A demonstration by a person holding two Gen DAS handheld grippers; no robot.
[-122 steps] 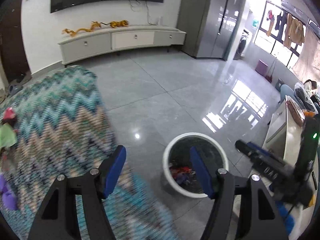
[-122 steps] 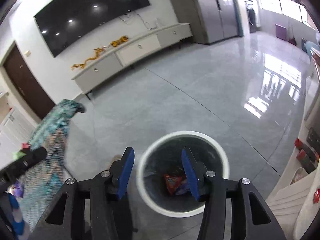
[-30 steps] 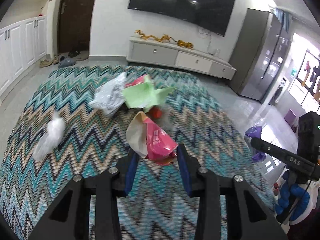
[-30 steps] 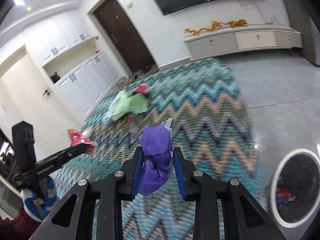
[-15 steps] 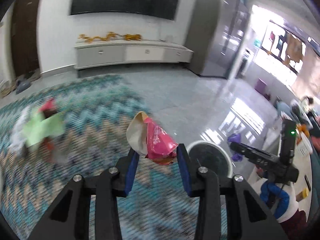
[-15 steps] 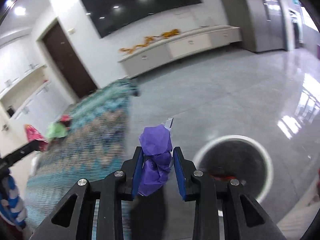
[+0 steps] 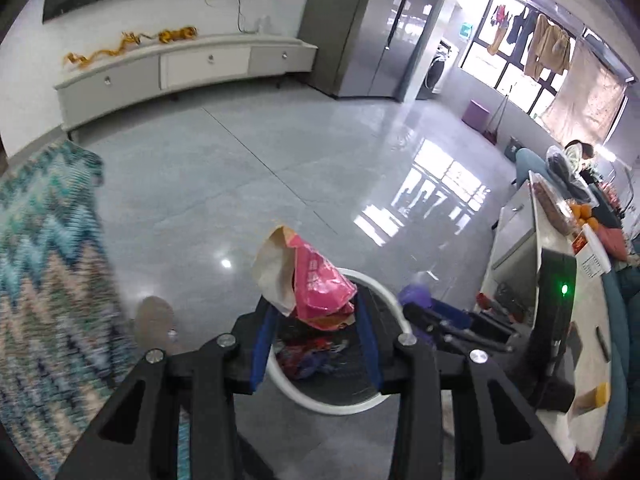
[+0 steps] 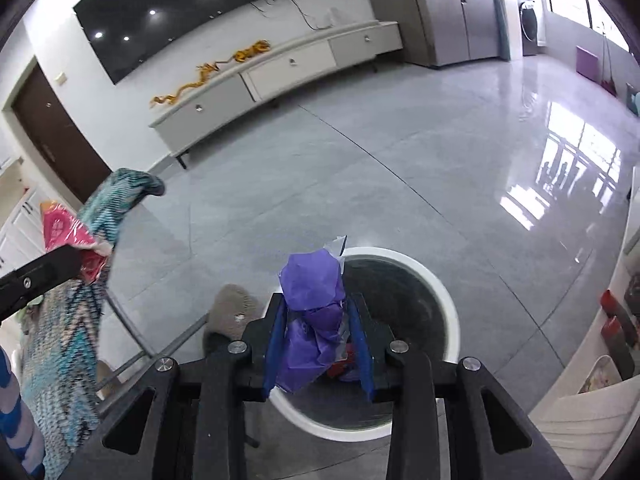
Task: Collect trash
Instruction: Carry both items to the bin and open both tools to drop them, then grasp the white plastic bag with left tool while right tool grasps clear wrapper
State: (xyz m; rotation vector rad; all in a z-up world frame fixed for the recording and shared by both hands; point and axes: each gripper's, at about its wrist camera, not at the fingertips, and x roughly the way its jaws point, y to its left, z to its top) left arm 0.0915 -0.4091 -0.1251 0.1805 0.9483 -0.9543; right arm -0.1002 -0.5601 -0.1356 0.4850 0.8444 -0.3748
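Note:
My left gripper point(image 7: 316, 336) is shut on a pink and tan snack wrapper point(image 7: 308, 280) and holds it above the white-rimmed trash bin point(image 7: 340, 406). My right gripper point(image 8: 318, 344) is shut on a crumpled purple wrapper point(image 8: 314, 312) over the same bin point(image 8: 444, 300). Earlier trash lies at the bin's bottom point(image 7: 308, 354). The right gripper also shows in the left wrist view point(image 7: 436, 320) beside the bin, and the left gripper with the pink wrapper point(image 8: 68, 236) shows at the left in the right wrist view.
The zigzag-patterned rug point(image 7: 44, 264) lies to the left on the grey tiled floor point(image 7: 248, 176). A white counter point(image 7: 560, 280) with items stands at the right. A TV cabinet point(image 7: 192, 68) lines the far wall.
Both grippers have swung from the rug to over the trash bin, still holding the pink wrapper and the purple wrapper.

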